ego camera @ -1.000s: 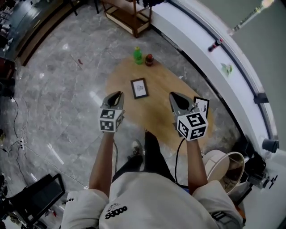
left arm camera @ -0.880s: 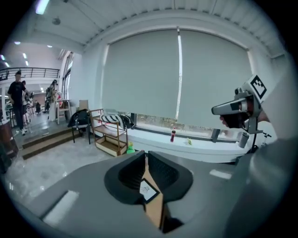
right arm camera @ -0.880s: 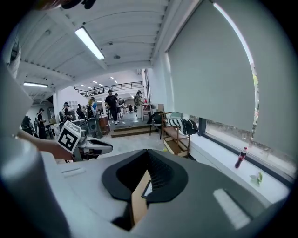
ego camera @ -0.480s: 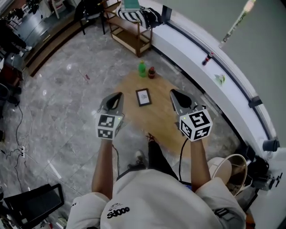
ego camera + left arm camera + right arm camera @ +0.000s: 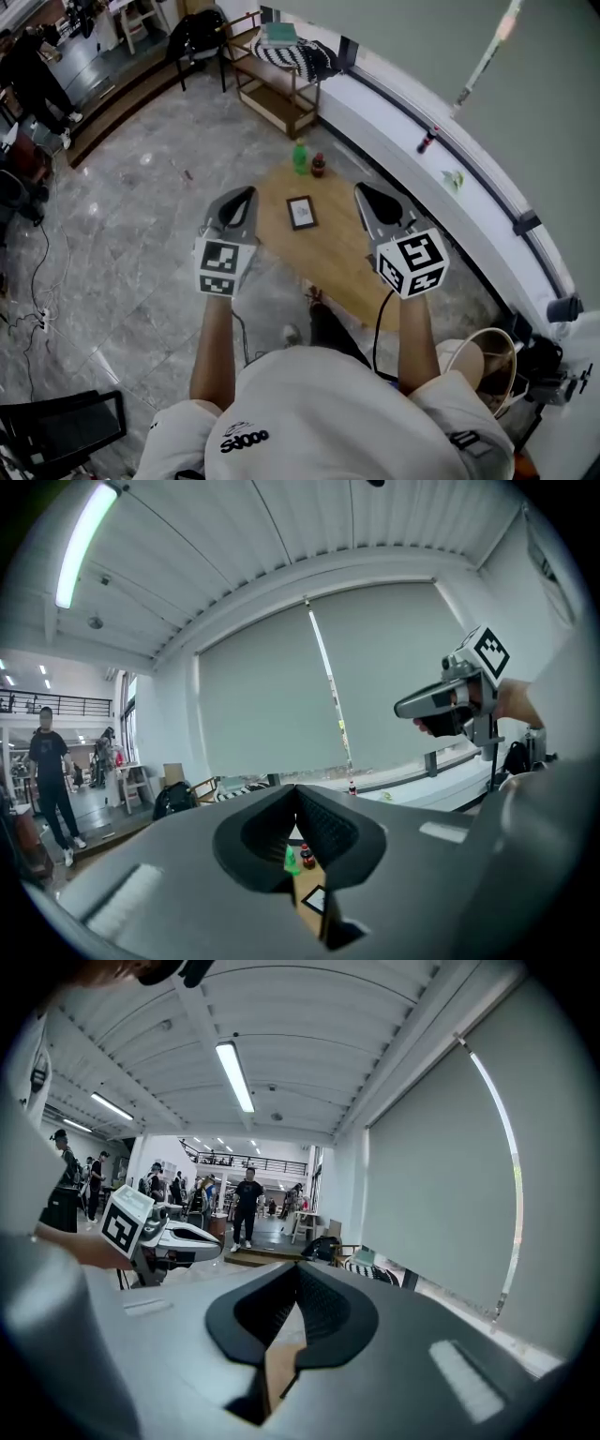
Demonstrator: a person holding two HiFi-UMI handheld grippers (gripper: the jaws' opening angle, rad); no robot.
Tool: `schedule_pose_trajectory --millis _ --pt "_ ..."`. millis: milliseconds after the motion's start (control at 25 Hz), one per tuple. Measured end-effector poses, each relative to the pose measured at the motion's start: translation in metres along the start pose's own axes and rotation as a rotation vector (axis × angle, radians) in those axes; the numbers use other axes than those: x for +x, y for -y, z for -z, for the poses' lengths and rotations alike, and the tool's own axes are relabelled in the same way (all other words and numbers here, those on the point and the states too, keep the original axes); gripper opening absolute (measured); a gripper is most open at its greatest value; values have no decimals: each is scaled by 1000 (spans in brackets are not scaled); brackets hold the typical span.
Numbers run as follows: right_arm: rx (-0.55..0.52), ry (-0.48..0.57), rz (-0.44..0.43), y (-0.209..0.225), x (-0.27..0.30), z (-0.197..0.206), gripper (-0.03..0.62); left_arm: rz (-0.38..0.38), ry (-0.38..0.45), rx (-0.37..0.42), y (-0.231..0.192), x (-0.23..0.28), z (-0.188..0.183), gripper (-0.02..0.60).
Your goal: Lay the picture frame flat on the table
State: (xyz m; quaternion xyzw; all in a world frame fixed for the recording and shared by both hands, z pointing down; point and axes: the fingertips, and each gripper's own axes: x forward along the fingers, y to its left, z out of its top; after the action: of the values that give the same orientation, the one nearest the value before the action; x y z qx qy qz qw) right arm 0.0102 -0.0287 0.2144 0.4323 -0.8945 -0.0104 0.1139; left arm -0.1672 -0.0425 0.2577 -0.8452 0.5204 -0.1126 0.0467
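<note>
Head view: we see both grippers held up over the floor at the near edge of the table (image 5: 349, 270). The left gripper (image 5: 247, 193) has its jaws pressed together, with nothing between them. In the left gripper view the two dark pads meet at the tips, and only a narrow slot stays open below that contact line. The right gripper (image 5: 360, 188) shows the same condition in the right gripper view: jaws together, nothing clamped.

We locate the picture frame (image 5: 301, 212) beyond and below both sets of jaw tips, about midway between them and apart from both. It lies flat on the wooden top. In the left gripper view it shows through the slot under the closed jaws, slightly right of the jaw line.

Farther ahead of the jaws, a green bottle (image 5: 300, 157) and a dark bottle (image 5: 318, 166) stand upright side by side near the far edge of the table. Beyond them stands a low wooden shelf (image 5: 278, 97)
</note>
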Motion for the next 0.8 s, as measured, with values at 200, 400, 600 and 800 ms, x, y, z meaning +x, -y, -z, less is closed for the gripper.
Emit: schedule_pose_trajectory --millis 200,400,600,800 --pt "-14 42 -11 -13 -12 -19 3 7 34 36 10 -18 -25 11" --pt "-52 68 -36 -34 -20 -38 3 3 67 57 13 -38 -46 11" --pt "-90 81 -64 -53 -20 -51 3 7 93 94 17 -52 -64 11" --pt "-118 63 -89 -65 -20 -50 2 20 103 117 23 -59 -72 11"
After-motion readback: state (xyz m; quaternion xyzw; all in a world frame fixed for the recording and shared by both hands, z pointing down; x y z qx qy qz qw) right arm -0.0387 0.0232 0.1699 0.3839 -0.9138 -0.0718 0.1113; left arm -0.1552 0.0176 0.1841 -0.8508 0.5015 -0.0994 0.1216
